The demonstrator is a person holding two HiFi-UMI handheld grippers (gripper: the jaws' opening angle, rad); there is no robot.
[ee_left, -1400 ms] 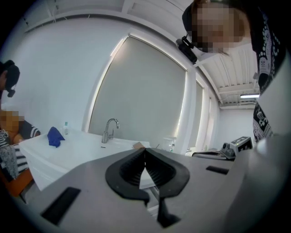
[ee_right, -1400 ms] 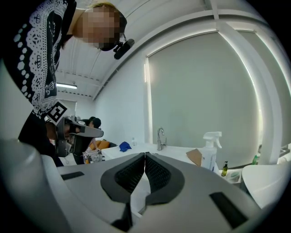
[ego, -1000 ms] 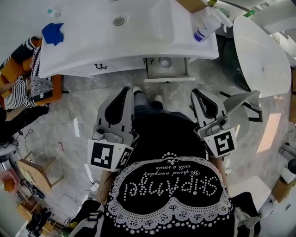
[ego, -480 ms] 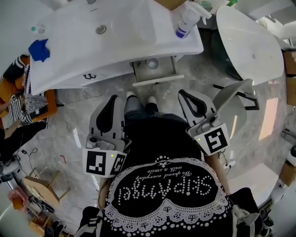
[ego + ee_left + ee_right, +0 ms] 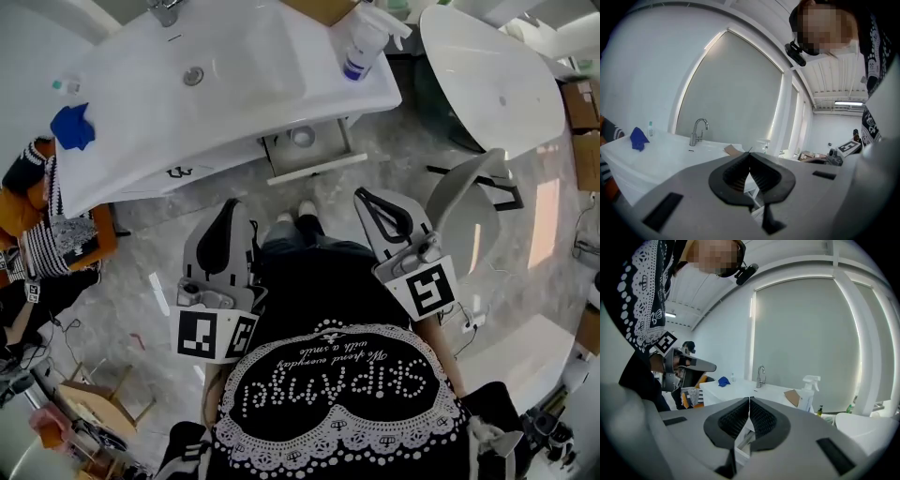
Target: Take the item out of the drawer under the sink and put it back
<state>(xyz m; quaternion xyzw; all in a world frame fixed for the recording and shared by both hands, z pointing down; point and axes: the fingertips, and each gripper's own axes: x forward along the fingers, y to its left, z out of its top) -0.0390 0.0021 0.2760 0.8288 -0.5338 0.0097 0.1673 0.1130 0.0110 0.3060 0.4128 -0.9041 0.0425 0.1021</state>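
Under the white sink (image 5: 225,84) a small drawer (image 5: 330,163) stands pulled out. Inside it lies a round pale item (image 5: 302,137). My left gripper (image 5: 234,204) is held in front of the person's body, well short of the drawer, its black pads closed together with nothing between them. My right gripper (image 5: 362,195) is level with it on the other side, also shut and empty. The left gripper view shows the left gripper (image 5: 749,153) with its tips meeting, aimed at the sink and faucet (image 5: 698,131). In the right gripper view, the right gripper (image 5: 749,400) is closed too.
A spray bottle (image 5: 360,45) stands at the sink's right end, and a blue cloth (image 5: 72,127) lies at its left end. A large white tub (image 5: 492,84) fills the right side. An orange seat with striped fabric (image 5: 52,239) is at the left. The person's feet (image 5: 295,214) stand before the drawer.
The sink and drawer have slid up and to the left in the head view as the camera shifted. Both grippers stay shut and close to the body.
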